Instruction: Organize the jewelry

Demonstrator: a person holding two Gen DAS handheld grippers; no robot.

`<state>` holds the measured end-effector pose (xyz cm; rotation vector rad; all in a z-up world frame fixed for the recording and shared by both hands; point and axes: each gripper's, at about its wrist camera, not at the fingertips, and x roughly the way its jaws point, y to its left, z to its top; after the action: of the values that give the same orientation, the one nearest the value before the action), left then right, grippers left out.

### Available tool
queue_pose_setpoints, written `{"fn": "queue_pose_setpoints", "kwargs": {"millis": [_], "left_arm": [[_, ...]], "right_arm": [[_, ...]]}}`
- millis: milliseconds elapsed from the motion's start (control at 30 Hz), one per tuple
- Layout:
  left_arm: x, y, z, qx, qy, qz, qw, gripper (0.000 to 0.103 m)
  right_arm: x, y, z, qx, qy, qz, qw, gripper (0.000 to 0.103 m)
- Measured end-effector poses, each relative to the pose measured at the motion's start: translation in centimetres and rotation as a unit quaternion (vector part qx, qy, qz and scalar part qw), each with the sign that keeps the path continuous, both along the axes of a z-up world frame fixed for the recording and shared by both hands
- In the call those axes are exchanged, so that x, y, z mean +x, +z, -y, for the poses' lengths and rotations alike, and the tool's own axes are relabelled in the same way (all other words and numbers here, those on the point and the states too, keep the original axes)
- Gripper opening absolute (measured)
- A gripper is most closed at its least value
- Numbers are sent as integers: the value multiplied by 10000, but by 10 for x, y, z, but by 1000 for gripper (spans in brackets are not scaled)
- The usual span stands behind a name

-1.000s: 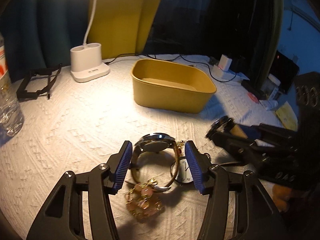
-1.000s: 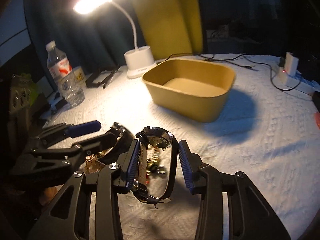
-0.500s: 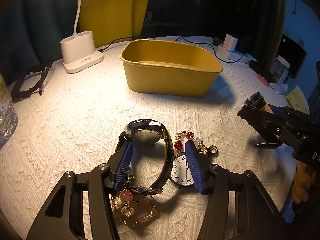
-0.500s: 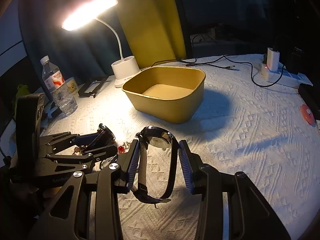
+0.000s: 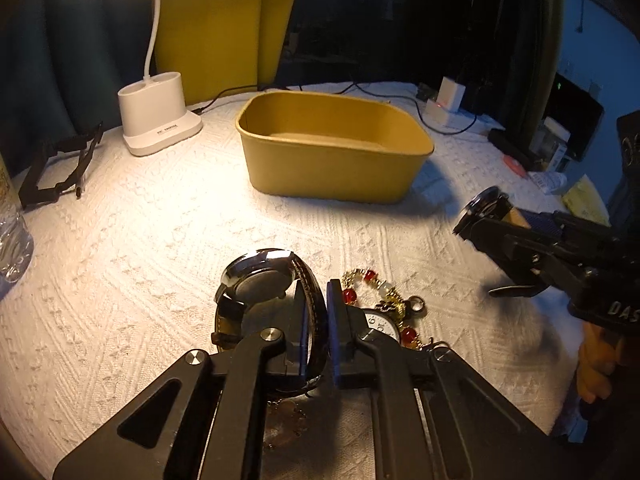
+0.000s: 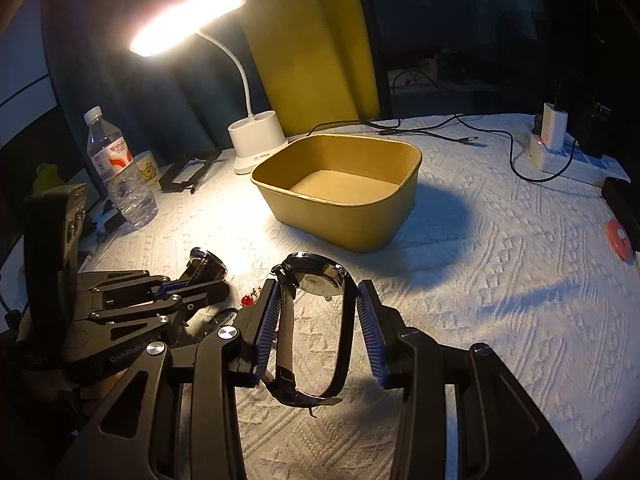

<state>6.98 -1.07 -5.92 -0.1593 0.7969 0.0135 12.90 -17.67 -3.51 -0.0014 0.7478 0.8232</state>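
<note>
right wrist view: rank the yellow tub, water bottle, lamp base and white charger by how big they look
1. yellow tub, clearly the largest
2. water bottle
3. lamp base
4. white charger, the smallest

The bottle and the lamp base look close in size, and the bottle stands nearer the camera, so that order is unsure.

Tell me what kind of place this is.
Probably a home desk or table: a white textured cloth, a lit desk lamp, a water bottle and a charger plugged in.

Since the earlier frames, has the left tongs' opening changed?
Yes. The left tongs have just been closing and now pinch the watch strap, beside the pocket watch lying there.
</note>
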Motion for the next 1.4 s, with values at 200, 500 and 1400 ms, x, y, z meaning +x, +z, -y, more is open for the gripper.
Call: {"fn": "queue_pose_setpoints", "kwargs": {"millis": [200,500,1400], "left_arm": [[1,17,1,-14,-54,216,9998,9],[17,46,1,73,-180,638,9978,9],[115,58,-10,-208,-409,446,9979,36]], "right_arm": [[6,7,-4,-17,29,117,9999,39],[37,22,-9,-17,-53,360,9993,39],[98,16,-26,-4,-109,276,9996,41]]}}
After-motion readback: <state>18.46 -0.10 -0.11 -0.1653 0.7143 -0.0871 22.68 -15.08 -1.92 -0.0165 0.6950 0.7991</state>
